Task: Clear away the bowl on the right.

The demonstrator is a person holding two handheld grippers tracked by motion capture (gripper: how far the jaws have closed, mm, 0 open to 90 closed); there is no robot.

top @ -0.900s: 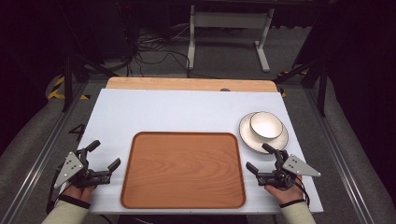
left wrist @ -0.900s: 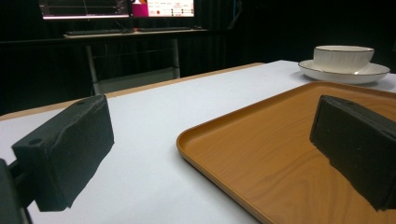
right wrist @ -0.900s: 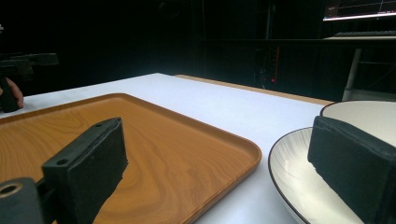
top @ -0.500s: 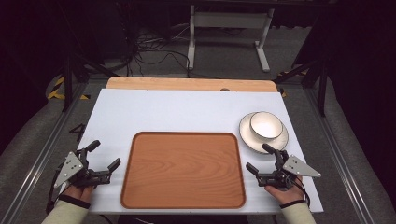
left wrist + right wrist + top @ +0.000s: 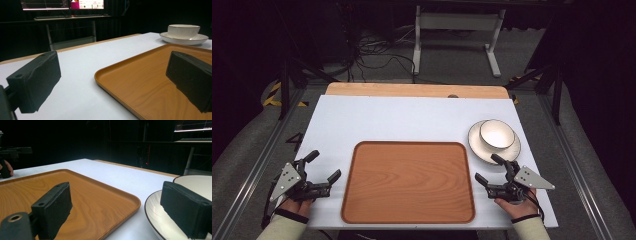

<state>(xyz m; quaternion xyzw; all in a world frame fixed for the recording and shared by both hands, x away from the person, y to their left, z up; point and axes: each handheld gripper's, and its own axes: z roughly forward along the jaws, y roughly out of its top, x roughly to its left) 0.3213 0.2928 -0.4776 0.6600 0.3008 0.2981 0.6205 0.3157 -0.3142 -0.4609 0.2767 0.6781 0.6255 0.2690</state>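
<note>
A brown wooden tray (image 5: 408, 181) lies empty at the table's near middle; its rim (image 5: 110, 83) and its corner (image 5: 130, 202) show in the two gripper views. A white bowl (image 5: 496, 134) sits on a white plate (image 5: 477, 145) at the right, also seen as bowl (image 5: 183, 31) on plate (image 5: 185, 40). My left gripper (image 5: 323, 167) rests open on the table left of the tray, nothing between its jaws. My right gripper (image 5: 490, 168) stands open between the tray's right edge and the plate (image 5: 155, 212), holding nothing.
The white table top (image 5: 402, 120) has a wooden strip (image 5: 412, 90) along its far edge. Beyond it stand a metal desk frame (image 5: 457, 30) and floor cables (image 5: 372, 55). Monitors (image 5: 62, 3) glow in the dark background. The other hand and gripper (image 5: 7, 162) show far left.
</note>
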